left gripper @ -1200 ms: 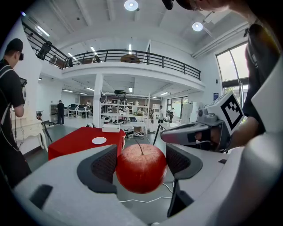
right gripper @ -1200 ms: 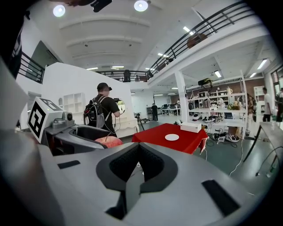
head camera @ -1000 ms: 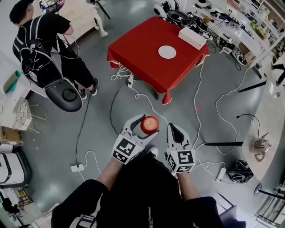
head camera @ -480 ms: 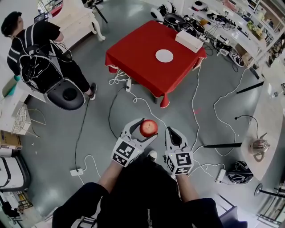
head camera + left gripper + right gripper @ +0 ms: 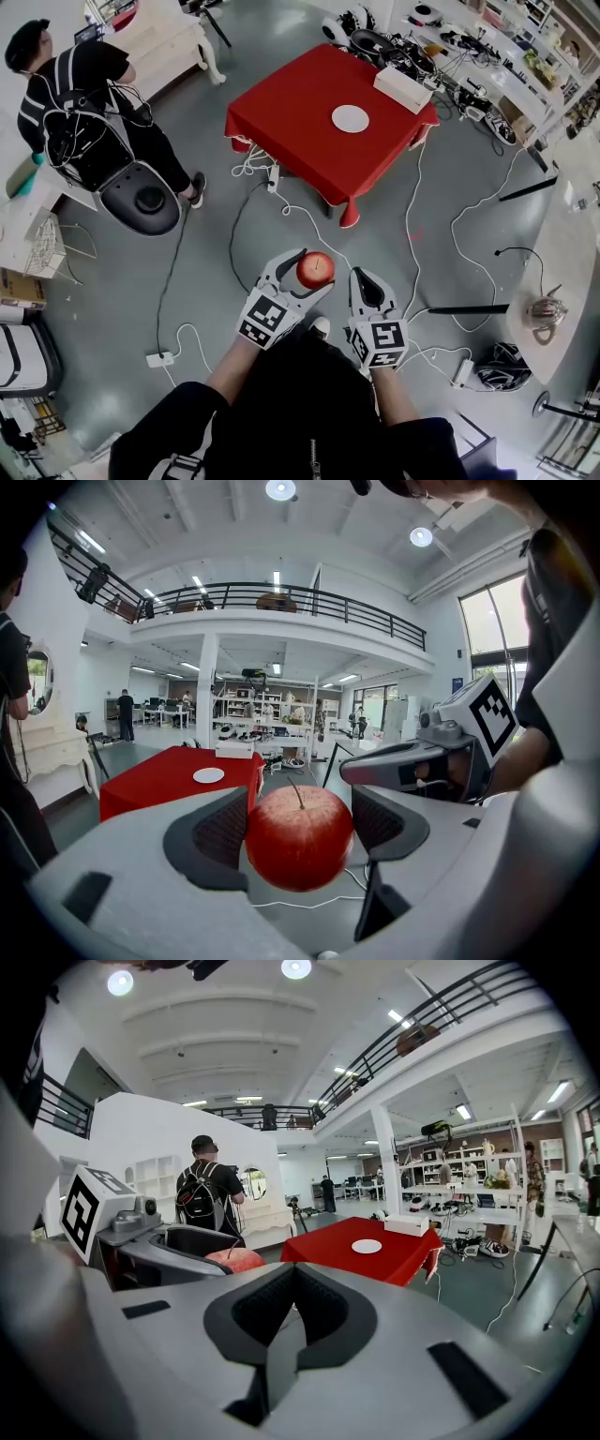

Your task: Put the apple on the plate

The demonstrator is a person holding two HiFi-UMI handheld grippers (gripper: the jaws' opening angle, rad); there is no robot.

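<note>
Left gripper [image 5: 308, 273] clamping apple [image 5: 300, 837], right gripper [image 5: 292, 1314] closed

apple [image 5: 316, 269]: red | plate [image 5: 350, 118]: white | tablecloth [image 5: 300, 122]: red | floor [image 5: 94, 309]: grey | box [image 5: 404, 84]: white | cable [image 5: 309, 220]: white

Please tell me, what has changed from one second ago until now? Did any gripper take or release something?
Almost nothing. The view has shifted slightly, so the red table and the plate sit a little lower in the head view. Nothing was taken or released: the left gripper still clamps the apple, the right gripper stays shut and empty, and the plate remains bare on the table.
</note>
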